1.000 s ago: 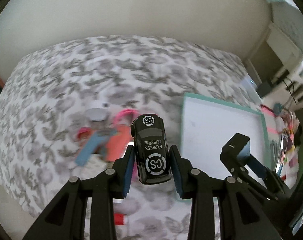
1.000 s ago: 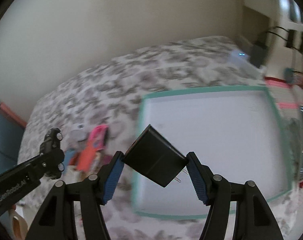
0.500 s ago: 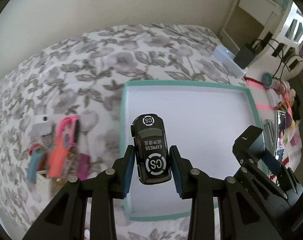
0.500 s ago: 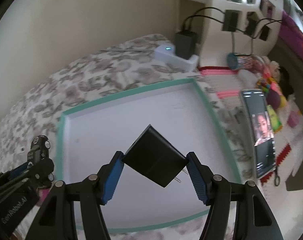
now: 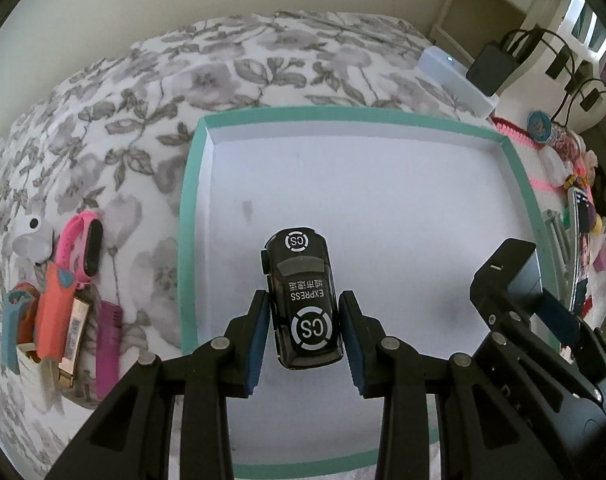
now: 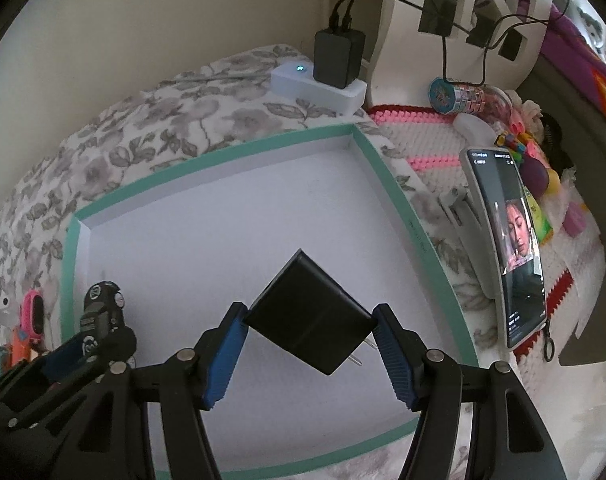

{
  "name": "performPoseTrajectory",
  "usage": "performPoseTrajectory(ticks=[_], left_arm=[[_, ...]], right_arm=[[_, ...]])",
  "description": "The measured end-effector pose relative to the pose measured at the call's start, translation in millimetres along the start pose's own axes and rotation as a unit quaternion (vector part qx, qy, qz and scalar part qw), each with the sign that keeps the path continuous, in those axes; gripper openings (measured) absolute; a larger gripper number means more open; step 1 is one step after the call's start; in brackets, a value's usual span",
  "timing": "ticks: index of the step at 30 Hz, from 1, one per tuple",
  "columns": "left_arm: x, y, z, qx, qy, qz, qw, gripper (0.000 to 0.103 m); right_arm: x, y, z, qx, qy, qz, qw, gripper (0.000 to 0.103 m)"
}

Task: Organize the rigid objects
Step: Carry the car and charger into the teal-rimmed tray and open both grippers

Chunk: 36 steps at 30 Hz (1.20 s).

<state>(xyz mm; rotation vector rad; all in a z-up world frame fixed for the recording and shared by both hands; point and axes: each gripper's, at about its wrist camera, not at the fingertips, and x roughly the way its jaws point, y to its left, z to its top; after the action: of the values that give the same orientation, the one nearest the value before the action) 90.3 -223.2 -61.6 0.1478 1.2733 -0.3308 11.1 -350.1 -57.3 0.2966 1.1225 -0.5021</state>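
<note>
Left gripper (image 5: 305, 330): pinched a black toy car (image 5: 303, 300) by its sides, blue pads pressed against it; the car hung over the tray's near-left part.
Right gripper (image 6: 309, 344): clamped a black charger (image 6: 309, 316) corner to corner, prongs toward the right pad; it hung over the tray's middle.
Tray (image 5: 189, 216): shallow, white inside, teal rim, lying on a floral cloth (image 5: 223, 72); nothing lay on its floor.
Pile left of tray: a pink band (image 5: 83, 246), an orange piece (image 5: 55, 316), a magenta comb (image 5: 109, 344), a white earbud case (image 5: 33, 240), close together on the cloth.
Right of tray: a lit phone (image 6: 507, 248), propped up, just beside the rim.
Far corner: a white power strip (image 6: 317, 88) with a black adapter (image 6: 339, 58) plugged in.
</note>
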Motion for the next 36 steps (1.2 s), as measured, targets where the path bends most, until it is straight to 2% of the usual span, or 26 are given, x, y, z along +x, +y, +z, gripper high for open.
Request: performPoseTrajectory(ticks=[4, 15, 18, 22, 24, 26, 36], left_arm=[[5.6, 2.9, -2.6, 0.005, 0.004, 0.011, 0.9999, 0.037], [9.8, 9.8, -9.9, -0.012, 0.006, 0.000, 0.9999, 0.038], [5.9, 11.5, -10.5, -0.017, 0.001, -0.008, 0.9998, 0.044], [-1.4, 16.7, -9.4, -0.026, -0.006, -0.010, 0.9996, 0.047], [-4.7, 18.1, -10.3, -0.028, -0.012, -0.008, 0.9995, 0.056], [-8.9, 19.0, -10.6, -0.030, -0.018, -0.006, 0.9994, 0.059], [-16.6, 29.0, -12.8, -0.053, -0.027, 0.013, 0.9982, 0.060]], right_arm=[[4.3, 5.1, -2.4, -0.010, 0.009, 0.003, 1.000, 0.067], [7.1, 10.0, -6.9, -0.022, 0.015, -0.003, 1.000, 0.067], [4.4, 8.8, -6.5, -0.020, 0.009, -0.005, 1.000, 0.067], [0.3, 7.5, -5.1, -0.017, 0.001, -0.010, 1.000, 0.067], [1.4, 7.8, -5.5, -0.017, 0.003, -0.010, 1.000, 0.068], [3.2, 8.9, -6.3, -0.019, 0.007, -0.010, 1.000, 0.068], [3.8, 16.1, -8.6, -0.039, 0.004, -0.019, 0.999, 0.068]])
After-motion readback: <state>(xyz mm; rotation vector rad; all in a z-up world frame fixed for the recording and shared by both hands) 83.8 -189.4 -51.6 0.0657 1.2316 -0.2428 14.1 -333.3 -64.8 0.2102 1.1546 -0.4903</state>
